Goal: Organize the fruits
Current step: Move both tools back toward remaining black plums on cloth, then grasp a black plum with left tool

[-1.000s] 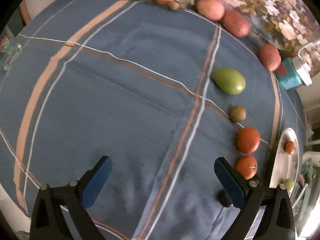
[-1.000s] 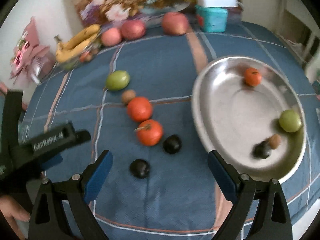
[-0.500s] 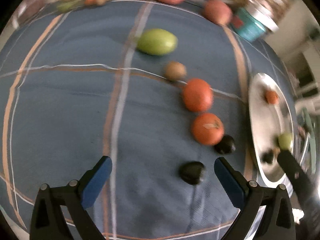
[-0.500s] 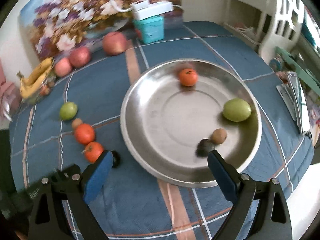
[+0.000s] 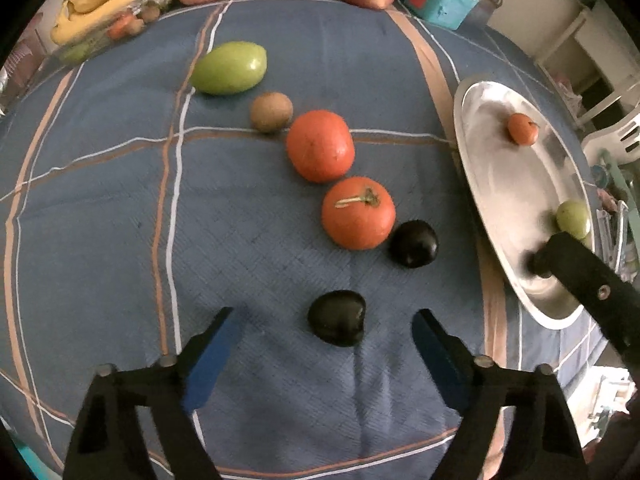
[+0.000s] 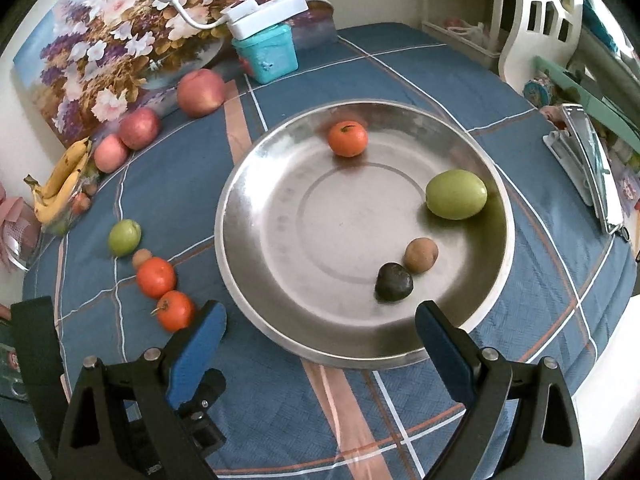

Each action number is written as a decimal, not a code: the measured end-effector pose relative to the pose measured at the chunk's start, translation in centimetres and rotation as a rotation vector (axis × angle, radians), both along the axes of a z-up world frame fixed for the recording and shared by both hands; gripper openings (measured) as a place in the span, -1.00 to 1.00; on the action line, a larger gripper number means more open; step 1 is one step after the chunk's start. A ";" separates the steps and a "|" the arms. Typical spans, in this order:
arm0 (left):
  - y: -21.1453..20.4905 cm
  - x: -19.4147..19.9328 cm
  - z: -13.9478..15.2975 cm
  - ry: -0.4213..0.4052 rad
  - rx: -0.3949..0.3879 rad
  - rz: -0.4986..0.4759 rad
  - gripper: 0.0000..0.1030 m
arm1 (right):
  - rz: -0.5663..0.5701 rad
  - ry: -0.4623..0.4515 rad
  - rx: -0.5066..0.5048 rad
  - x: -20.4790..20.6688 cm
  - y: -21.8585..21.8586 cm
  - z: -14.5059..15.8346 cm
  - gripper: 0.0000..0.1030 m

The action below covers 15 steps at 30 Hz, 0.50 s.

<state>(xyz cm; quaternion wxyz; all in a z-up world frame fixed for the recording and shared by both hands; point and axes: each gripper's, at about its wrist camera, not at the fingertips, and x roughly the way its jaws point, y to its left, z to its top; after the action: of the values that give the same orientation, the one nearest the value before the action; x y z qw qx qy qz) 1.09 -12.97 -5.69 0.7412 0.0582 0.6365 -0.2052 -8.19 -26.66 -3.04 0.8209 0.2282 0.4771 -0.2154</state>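
In the left wrist view a dark plum (image 5: 338, 318) lies on the blue checked cloth between the fingers of my left gripper (image 5: 323, 314). Its jaws are closing, and the pads stand clear of the plum on both sides. Beyond it lie a second dark plum (image 5: 414, 243), two tomatoes (image 5: 358, 213) (image 5: 320, 145), a kiwi (image 5: 271, 111) and a green fruit (image 5: 229, 67). My right gripper (image 6: 320, 306) is open and empty over the near rim of the steel plate (image 6: 280, 184). The plate holds an orange (image 6: 347, 138), a green fruit (image 6: 456, 194), a kiwi (image 6: 420, 254) and a dark plum (image 6: 394, 282).
Apples (image 6: 200, 92) and bananas (image 6: 60, 180) lie along the far side below a flower painting (image 6: 120, 40). A teal box (image 6: 266, 54) stands behind the plate. A white chair (image 6: 560, 12) and clutter border the table's right edge. One right gripper finger (image 5: 580, 276) reaches over the plate.
My left gripper swung right toward the row of fruit, bringing the dark plum between its narrowing fingers. My right gripper moved from the loose fruit to over the plate.
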 end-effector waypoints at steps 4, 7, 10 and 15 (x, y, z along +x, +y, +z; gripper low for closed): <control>-0.2 -0.5 0.8 -0.004 -0.031 -0.004 0.27 | 0.025 -0.009 0.000 0.3 0.5 0.1 0.86; -0.3 -0.5 1.6 -0.004 -0.045 -0.017 0.01 | 0.035 -0.005 -0.007 0.5 0.7 0.1 0.86; -0.8 -0.4 2.3 -0.013 -0.044 -0.017 -0.24 | 0.035 -0.002 -0.001 0.5 0.7 0.0 0.86; -0.8 -0.6 3.3 -0.039 -0.045 -0.016 -0.49 | 0.028 -0.005 0.006 0.4 0.6 0.0 0.86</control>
<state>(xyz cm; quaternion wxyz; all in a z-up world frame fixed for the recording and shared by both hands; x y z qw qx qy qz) 0.50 -13.81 -2.39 0.7528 0.0506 0.6168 -0.2241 -7.84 -26.08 -3.04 0.8244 0.2242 0.4788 -0.2018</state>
